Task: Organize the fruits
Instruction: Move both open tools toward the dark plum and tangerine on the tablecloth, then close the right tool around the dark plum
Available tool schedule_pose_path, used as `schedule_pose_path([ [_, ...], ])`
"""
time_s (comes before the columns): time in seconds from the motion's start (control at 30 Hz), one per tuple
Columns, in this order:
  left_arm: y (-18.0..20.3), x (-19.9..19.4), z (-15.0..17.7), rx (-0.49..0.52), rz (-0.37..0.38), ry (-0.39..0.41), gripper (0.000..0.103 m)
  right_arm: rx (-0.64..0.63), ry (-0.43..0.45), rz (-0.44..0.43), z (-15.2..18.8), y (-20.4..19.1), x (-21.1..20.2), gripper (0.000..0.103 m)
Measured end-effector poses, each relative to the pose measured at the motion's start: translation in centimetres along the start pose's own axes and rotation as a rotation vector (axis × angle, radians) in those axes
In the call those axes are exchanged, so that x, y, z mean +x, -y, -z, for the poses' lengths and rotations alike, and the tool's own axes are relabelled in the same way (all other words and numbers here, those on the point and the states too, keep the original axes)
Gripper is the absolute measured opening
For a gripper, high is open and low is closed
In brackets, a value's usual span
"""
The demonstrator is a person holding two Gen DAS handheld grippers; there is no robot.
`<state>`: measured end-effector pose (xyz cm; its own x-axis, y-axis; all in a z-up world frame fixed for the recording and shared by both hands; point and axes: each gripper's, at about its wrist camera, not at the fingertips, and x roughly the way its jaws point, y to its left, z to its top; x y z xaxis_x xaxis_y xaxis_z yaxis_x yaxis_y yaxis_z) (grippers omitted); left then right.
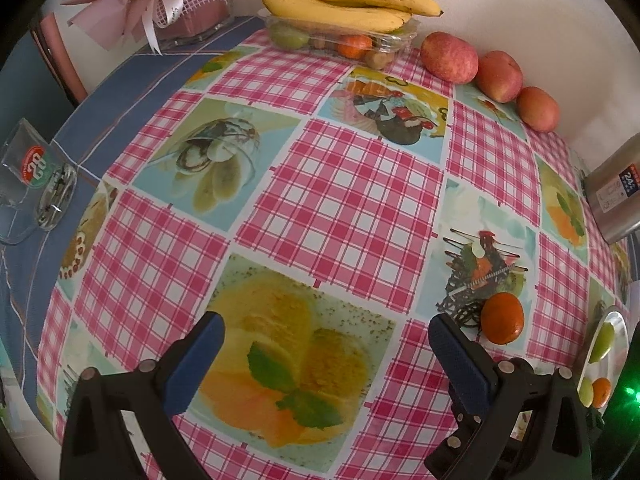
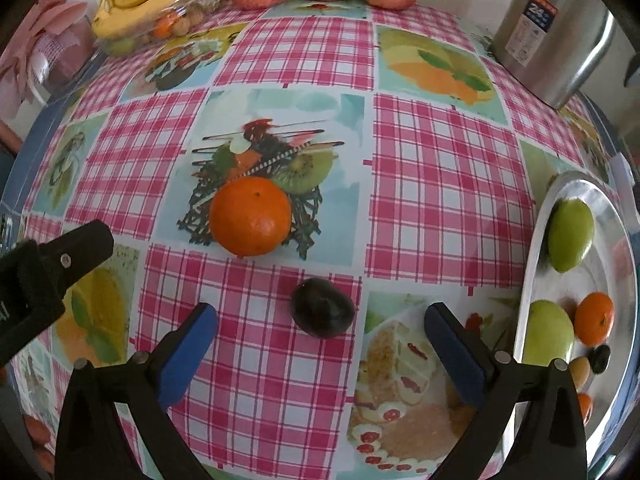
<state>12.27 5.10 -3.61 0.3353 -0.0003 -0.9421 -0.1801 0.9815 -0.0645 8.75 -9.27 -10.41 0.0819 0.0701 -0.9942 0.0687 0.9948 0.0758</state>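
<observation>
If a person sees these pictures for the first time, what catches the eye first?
First, the pink checked tablecloth with dessert pictures covering the whole table. Then the round orange mandarin on it and the small dark purple plum between the fingers of the open right gripper. At the right edge, the shiny metal plate holds fruits.

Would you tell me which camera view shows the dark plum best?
The right wrist view: the dark plum lies unobstructed on the tablecloth, just ahead of the open right gripper. The left wrist view does not show it at all.
</observation>
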Motion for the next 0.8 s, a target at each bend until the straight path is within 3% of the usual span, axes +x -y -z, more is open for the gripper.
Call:
schedule_pose_path([
  [0.23,-0.1,-0.2,0.0,-0.008,0.006,0.006,0.103,0.016,0.027,0.002,0.8,0.2,-0.2,0.103],
  [0.47,-0.1,-0.1,0.0,-0.012,0.011,0.004,0.103,0.019,-0.029,0.002,0.1,0.5,-0.2,0.102],
  [0.53,-0.1,-0.1,0.0,-0.013,0.012,0.003,0.103,0.03,-0.029,0.007,0.0,0.8,-0.4,0.096],
  [0.6,-0.1,-0.1,0.0,-0.016,0.013,0.003,0.103,0.046,-0.017,0.011,0.0,1.2,-0.9,0.078],
  [0.7,-0.1,-0.1,0.1,-0.019,0.017,0.003,0.103,0.062,-0.015,0.012,-0.2,1.6,-1.4,0.061],
  [0.8,0.0,-0.2,0.1,-0.016,0.016,0.005,0.103,0.082,-0.017,-0.006,-0.5,2.3,-2.0,0.052],
])
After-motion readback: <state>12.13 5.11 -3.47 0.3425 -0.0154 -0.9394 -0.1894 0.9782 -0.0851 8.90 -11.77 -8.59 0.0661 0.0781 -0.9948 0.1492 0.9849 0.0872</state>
